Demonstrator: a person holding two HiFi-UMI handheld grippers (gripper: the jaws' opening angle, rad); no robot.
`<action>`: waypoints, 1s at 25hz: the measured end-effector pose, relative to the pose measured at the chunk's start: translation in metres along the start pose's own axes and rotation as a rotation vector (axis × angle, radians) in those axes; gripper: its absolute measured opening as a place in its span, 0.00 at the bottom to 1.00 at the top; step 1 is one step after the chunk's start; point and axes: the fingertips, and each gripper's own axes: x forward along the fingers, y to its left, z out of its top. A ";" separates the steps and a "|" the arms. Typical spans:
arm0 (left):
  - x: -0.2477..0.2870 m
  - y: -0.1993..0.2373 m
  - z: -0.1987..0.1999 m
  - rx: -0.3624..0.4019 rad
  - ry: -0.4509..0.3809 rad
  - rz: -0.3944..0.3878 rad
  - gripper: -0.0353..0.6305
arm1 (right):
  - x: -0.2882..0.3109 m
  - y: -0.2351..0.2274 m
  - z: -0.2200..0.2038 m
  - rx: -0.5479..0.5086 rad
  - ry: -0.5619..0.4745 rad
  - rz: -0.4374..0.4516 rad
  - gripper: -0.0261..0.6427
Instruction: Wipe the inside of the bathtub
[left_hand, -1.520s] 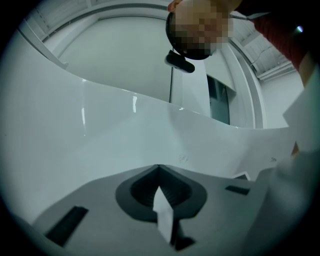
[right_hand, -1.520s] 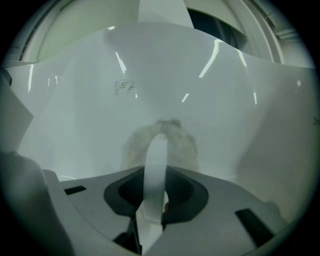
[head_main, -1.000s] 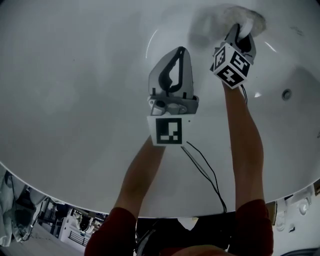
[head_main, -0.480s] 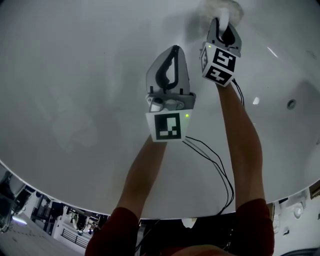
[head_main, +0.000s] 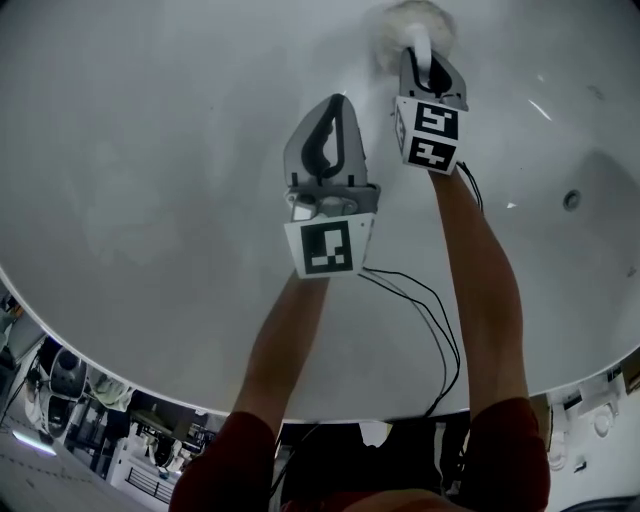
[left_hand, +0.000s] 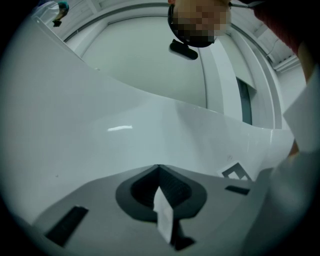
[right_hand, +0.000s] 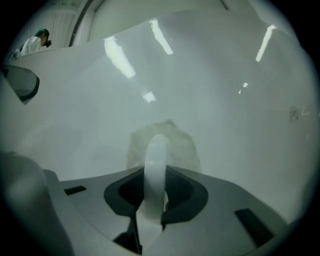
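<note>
One bathtub (head_main: 150, 150), one scrubber (right_hand: 156, 150) clamped in right claw (right_hand: 155, 174); left claw (left_hand: 159, 169) closed.

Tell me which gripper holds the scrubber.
The right gripper: its jaws clamp the white handle of the scrubber. The left gripper hovers shut beside it.

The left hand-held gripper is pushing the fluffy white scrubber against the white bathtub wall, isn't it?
Not quite: it is the right hand-held gripper that is pushing the fluffy white scrubber against the white bathtub wall. The right gripper view shows its jaws shut on the scrubber's handle. The left hand-held gripper pinches only a small white strip.
</note>
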 end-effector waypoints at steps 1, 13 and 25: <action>0.000 -0.005 0.006 0.004 -0.002 -0.006 0.08 | -0.008 -0.005 0.007 0.016 -0.011 -0.010 0.17; -0.002 -0.164 0.090 0.046 -0.056 -0.130 0.08 | -0.188 -0.142 0.082 0.120 -0.214 -0.153 0.17; -0.025 -0.395 0.158 0.081 -0.132 -0.326 0.08 | -0.396 -0.335 0.095 0.189 -0.329 -0.429 0.17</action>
